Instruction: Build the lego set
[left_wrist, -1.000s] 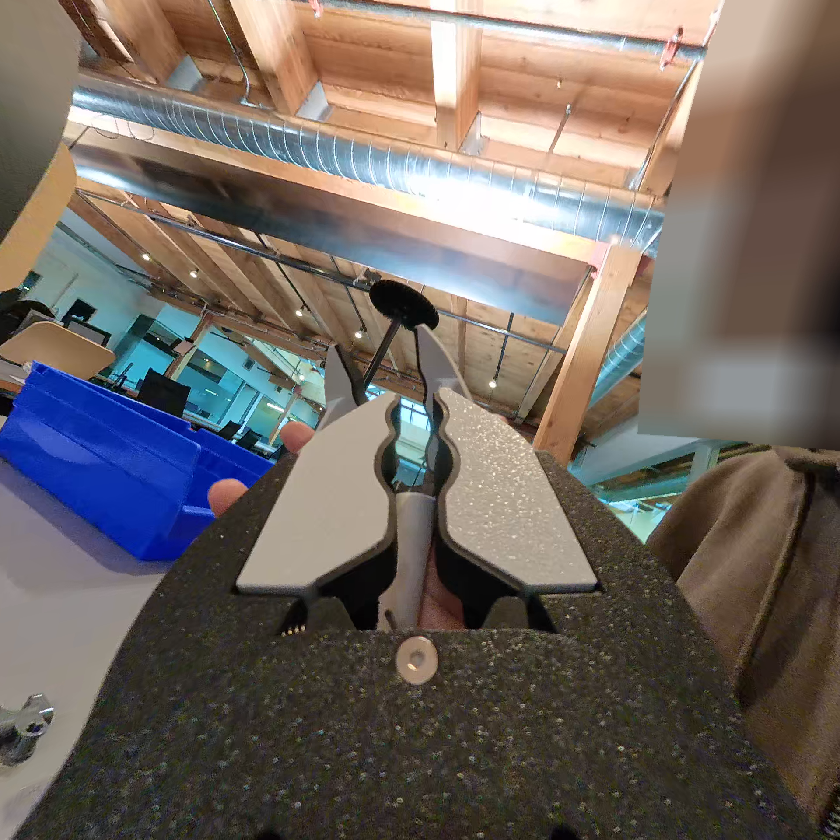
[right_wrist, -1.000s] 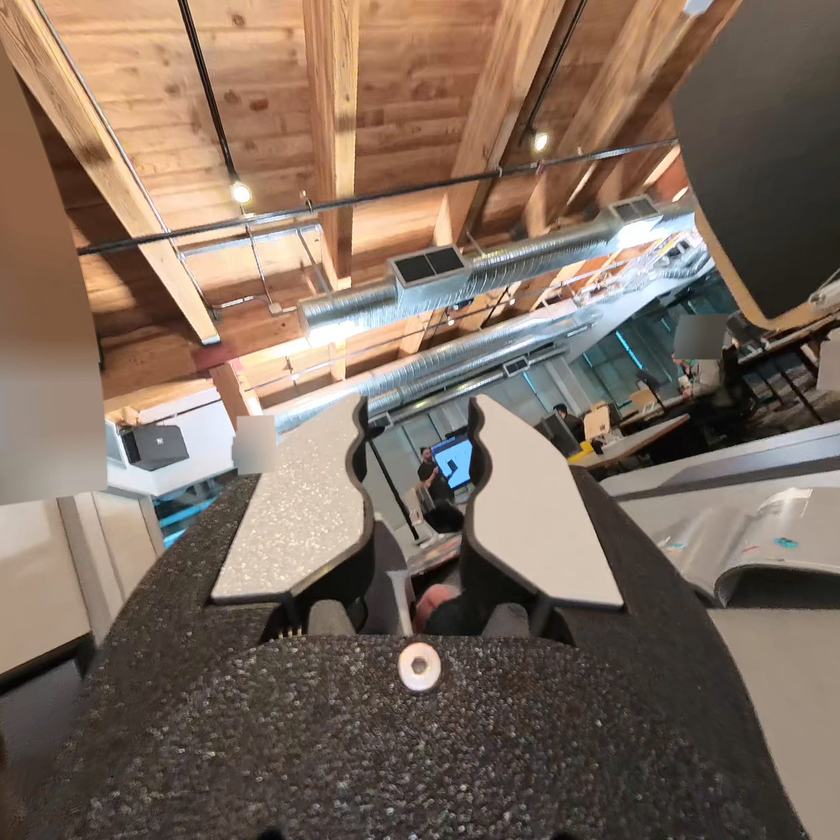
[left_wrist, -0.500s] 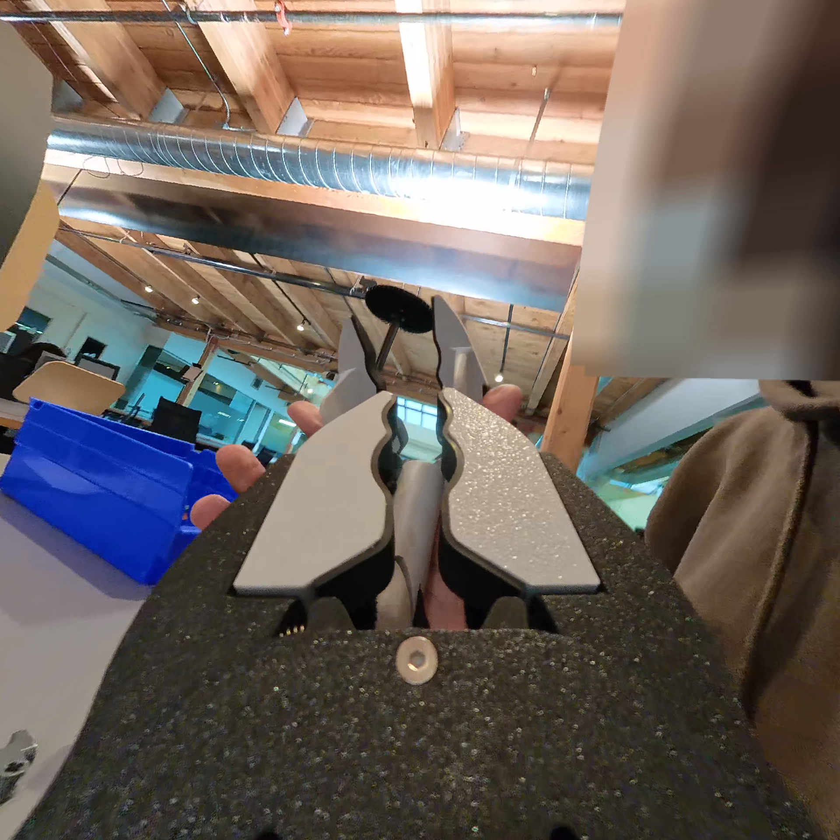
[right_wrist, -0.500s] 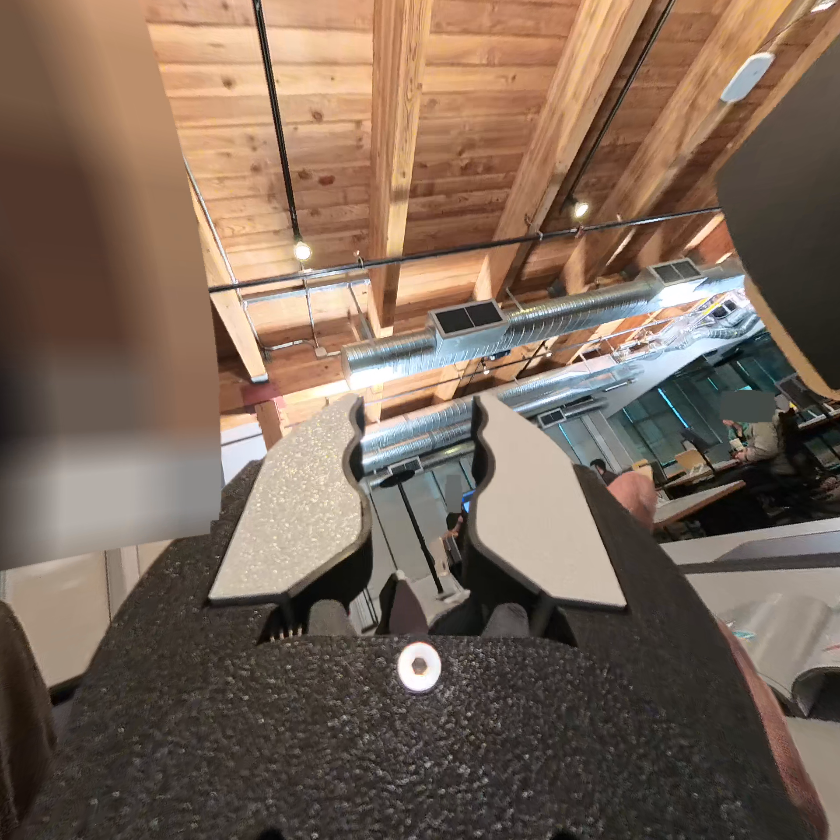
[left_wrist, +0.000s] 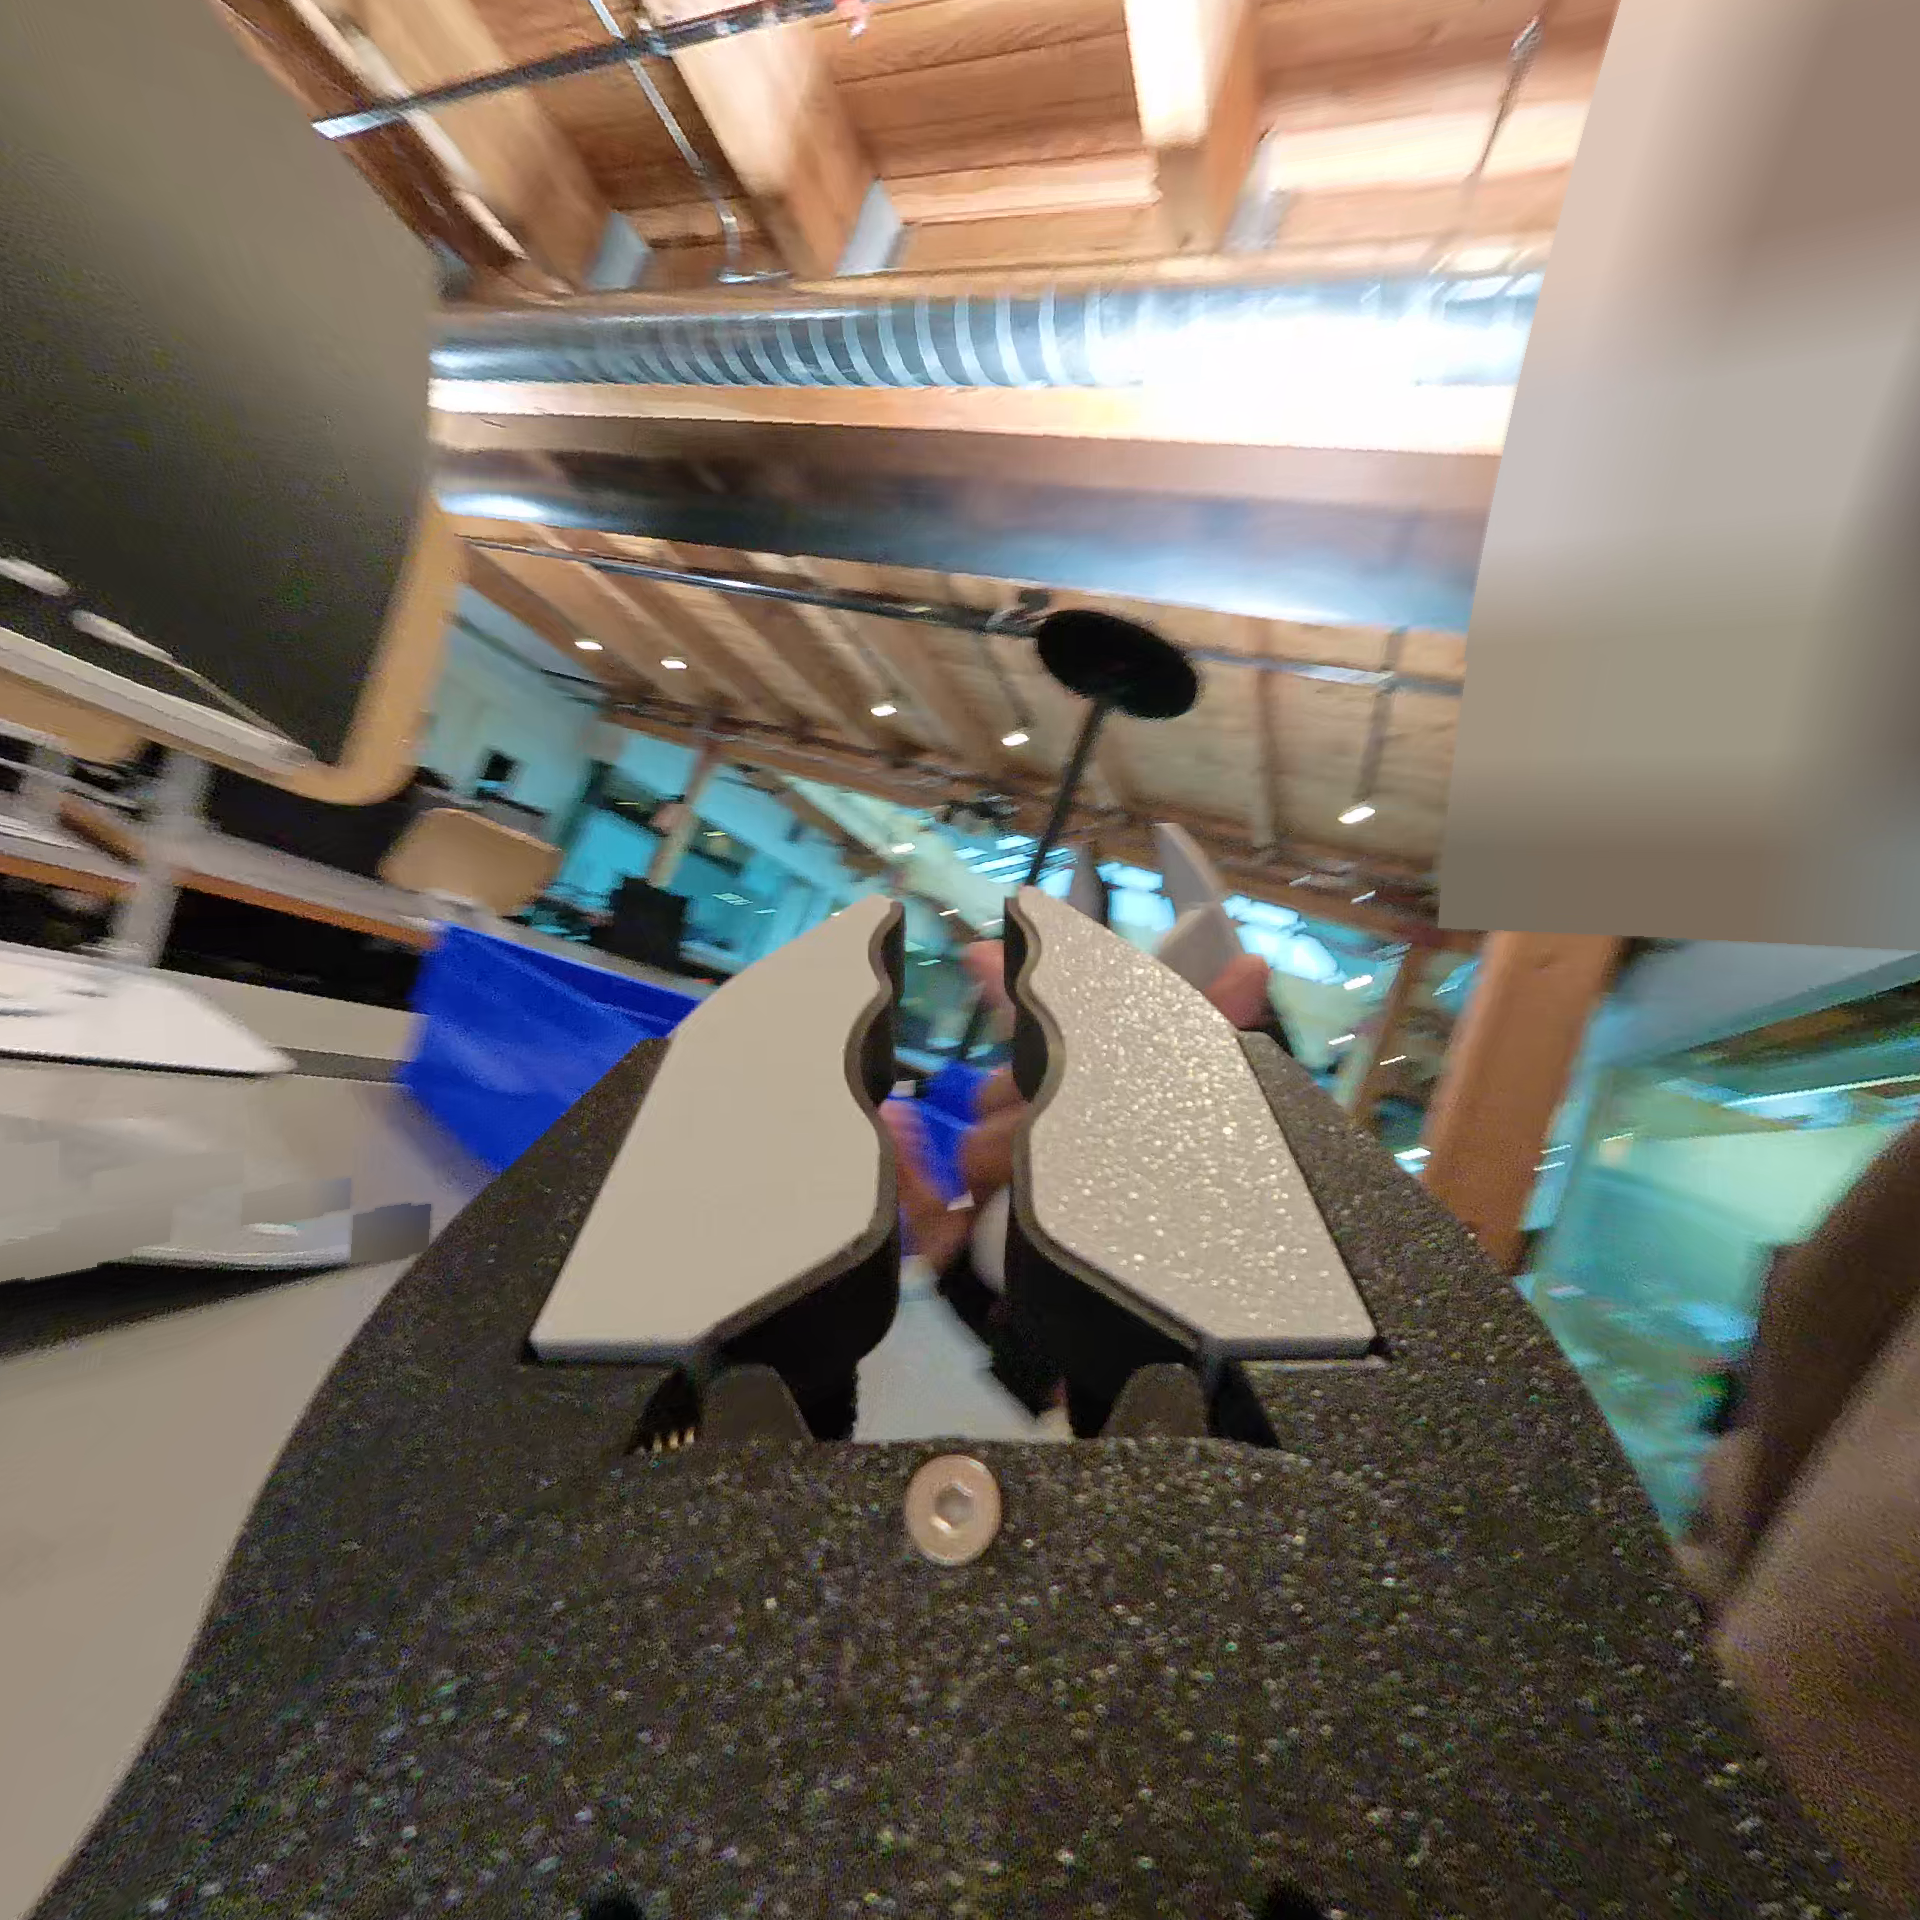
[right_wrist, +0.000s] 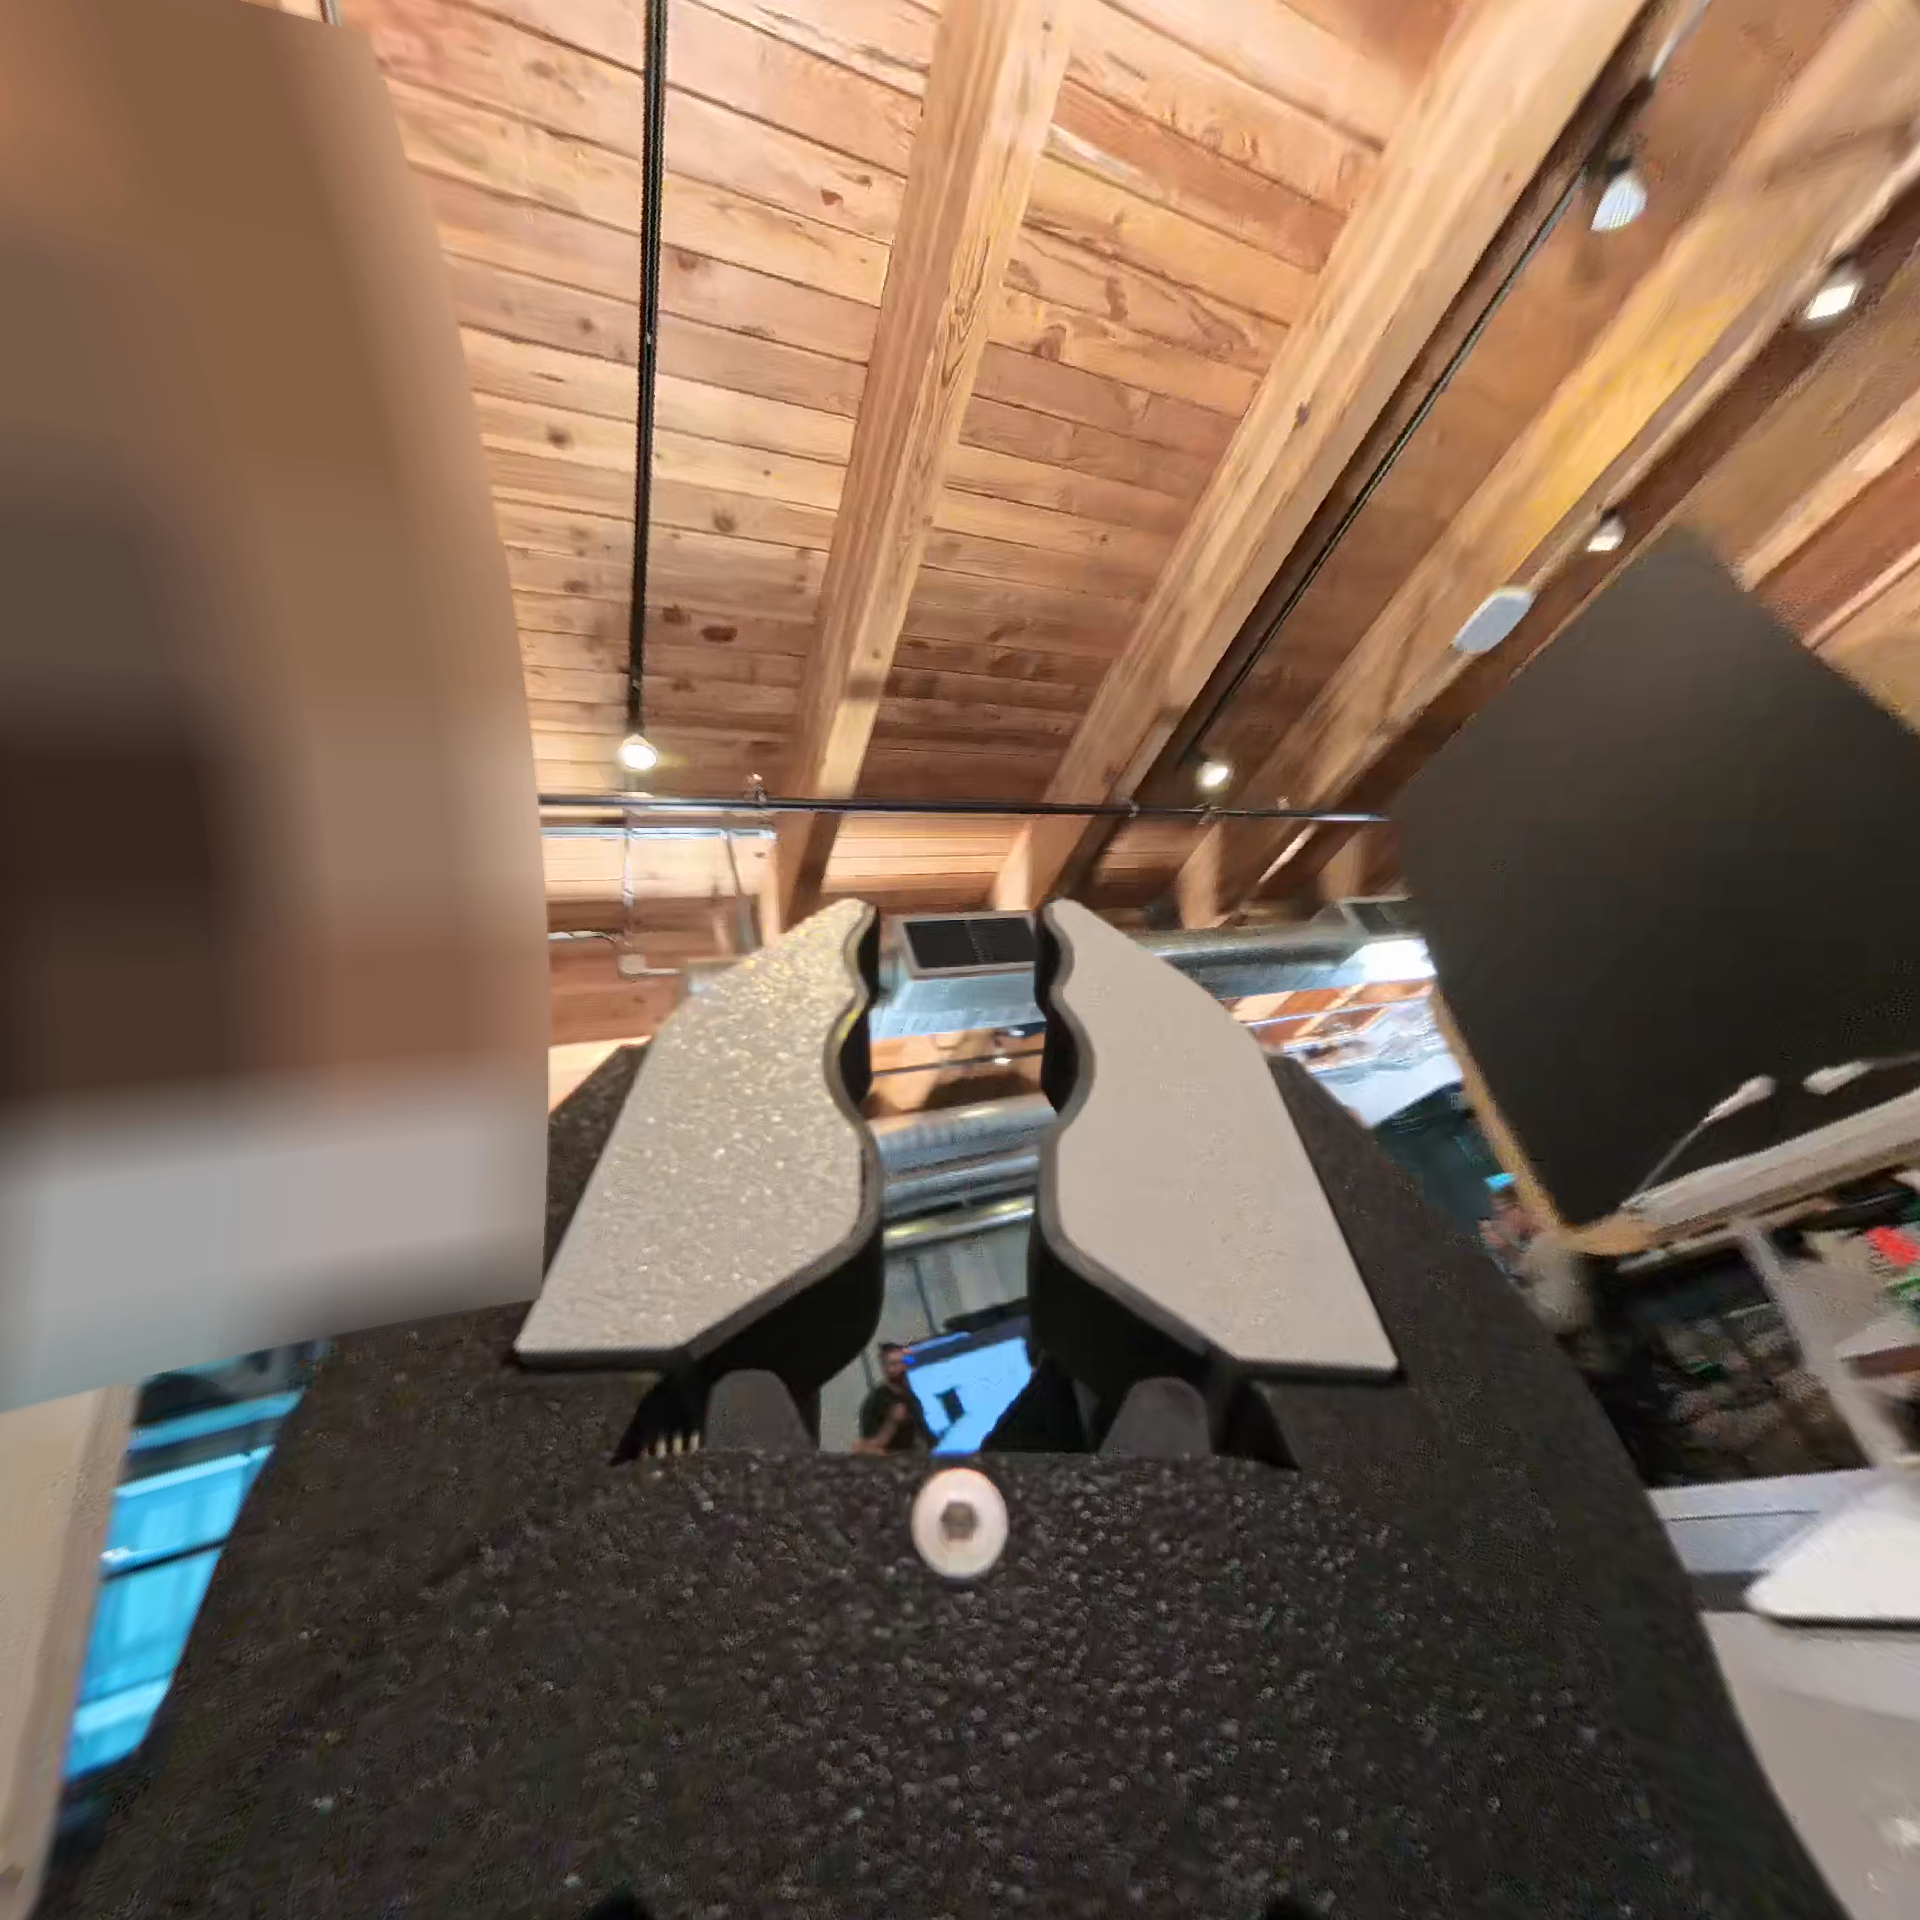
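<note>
Two grippers grip nothing: left gripper (left_wrist: 954, 914) narrowly parted, right gripper (right_wrist: 956, 920) wider; black disc-topped lego rod (left_wrist: 1070, 774) rises near-upright just ahead of left tips, off the table, nearer left.

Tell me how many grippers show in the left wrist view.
2. The left gripper fills the foreground, jaws slightly apart. The other gripper is farther off, just beyond its right fingertip and partly hidden behind it.

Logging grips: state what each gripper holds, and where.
Right gripper: nothing, open. Left gripper: nothing clamped; the black rod stands beyond it, lower end by a hand; exact hold hidden.
</note>
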